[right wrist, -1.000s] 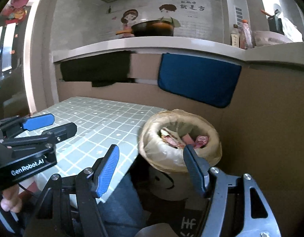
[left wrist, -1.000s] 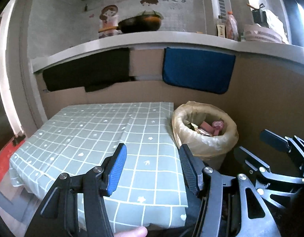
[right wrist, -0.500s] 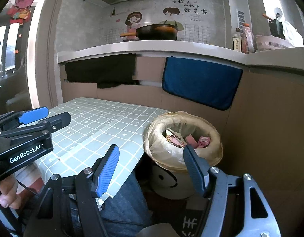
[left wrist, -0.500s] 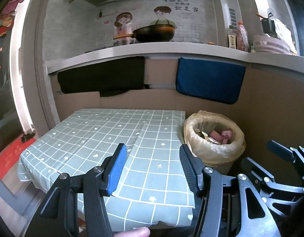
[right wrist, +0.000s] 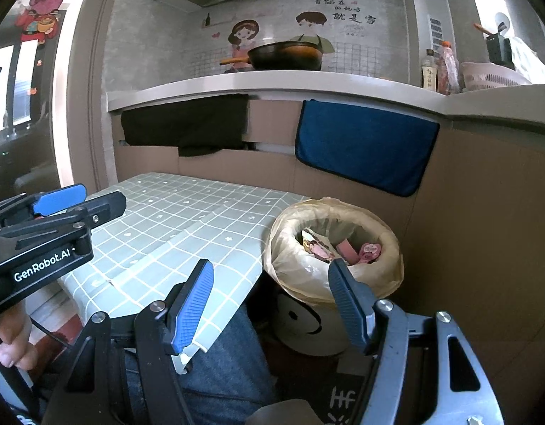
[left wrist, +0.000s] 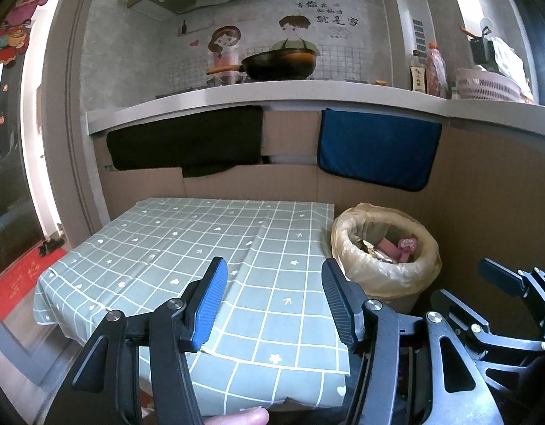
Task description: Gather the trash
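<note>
The left gripper [left wrist: 270, 306] hangs low over the near edge of the desk [left wrist: 159, 248], jaws spread wide and holding nothing. The right gripper [right wrist: 270, 306] sits just beyond the desk's corner, jaws equally wide and empty, with the trash bin [right wrist: 392, 244] at about 1 o'clock from it.

The collected trash [right wrist: 338, 248], wrappers and pink scraps, lies inside the bin's bag; no loose piece shows on the checked tablecloth [left wrist: 272, 265], so the task looks close to finished. Judging from here, the main risk is a careless sweep: the right gripper's inner finger could snag the thin bag rim [right wrist: 283, 262], which is draped loosely over the bin, and pull it off or tip the contents out. The left could catch the cloth's hanging edge and drag it.

Farther off at 12 o'clock, a blue towel [left wrist: 376, 150] and a black cloth [left wrist: 187, 141] hang below a counter [left wrist: 237, 94] carrying a wok [left wrist: 277, 63], bottles [left wrist: 428, 71] and a basket [left wrist: 484, 85]. Nothing stands between grippers and bin.
</note>
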A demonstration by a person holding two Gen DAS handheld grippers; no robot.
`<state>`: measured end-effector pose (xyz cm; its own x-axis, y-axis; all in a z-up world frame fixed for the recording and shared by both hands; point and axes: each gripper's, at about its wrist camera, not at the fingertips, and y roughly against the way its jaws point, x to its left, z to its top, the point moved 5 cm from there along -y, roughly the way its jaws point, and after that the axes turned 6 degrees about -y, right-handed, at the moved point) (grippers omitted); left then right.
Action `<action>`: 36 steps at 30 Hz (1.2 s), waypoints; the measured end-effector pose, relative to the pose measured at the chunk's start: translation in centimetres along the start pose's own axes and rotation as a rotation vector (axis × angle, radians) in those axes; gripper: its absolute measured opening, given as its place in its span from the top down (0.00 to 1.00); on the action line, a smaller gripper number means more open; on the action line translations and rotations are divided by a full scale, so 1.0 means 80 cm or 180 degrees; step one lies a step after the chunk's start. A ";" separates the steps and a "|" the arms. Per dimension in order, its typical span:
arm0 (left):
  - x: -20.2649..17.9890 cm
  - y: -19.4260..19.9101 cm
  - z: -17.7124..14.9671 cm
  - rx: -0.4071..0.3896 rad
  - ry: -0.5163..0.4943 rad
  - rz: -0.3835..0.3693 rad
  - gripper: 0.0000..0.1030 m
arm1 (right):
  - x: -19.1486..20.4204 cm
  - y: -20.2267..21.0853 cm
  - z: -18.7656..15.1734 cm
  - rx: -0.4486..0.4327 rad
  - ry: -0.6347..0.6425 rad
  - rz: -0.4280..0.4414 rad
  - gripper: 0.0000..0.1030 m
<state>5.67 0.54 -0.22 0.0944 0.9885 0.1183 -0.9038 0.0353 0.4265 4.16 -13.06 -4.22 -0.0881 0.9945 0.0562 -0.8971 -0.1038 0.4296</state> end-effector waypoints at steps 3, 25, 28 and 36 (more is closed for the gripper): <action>-0.001 0.002 0.001 -0.0005 0.0002 0.0006 0.45 | 0.000 0.000 0.000 -0.0001 -0.0006 -0.0004 0.38; -0.010 0.000 0.002 0.0014 -0.0005 0.0034 0.45 | -0.001 0.002 0.001 0.0009 -0.0063 -0.0031 0.38; -0.010 -0.001 0.000 0.0019 -0.0017 0.0019 0.45 | -0.001 0.002 0.001 0.0022 -0.0077 -0.0028 0.38; -0.010 -0.003 -0.002 0.0033 -0.0028 -0.0004 0.45 | -0.001 0.004 0.001 0.0010 -0.0108 -0.0049 0.38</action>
<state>5.74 -0.22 -0.59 0.0994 0.9871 0.1257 -0.8994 0.0351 0.4358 3.91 -13.20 -4.01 -0.0596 0.9950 0.0801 -0.8968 -0.0886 0.4335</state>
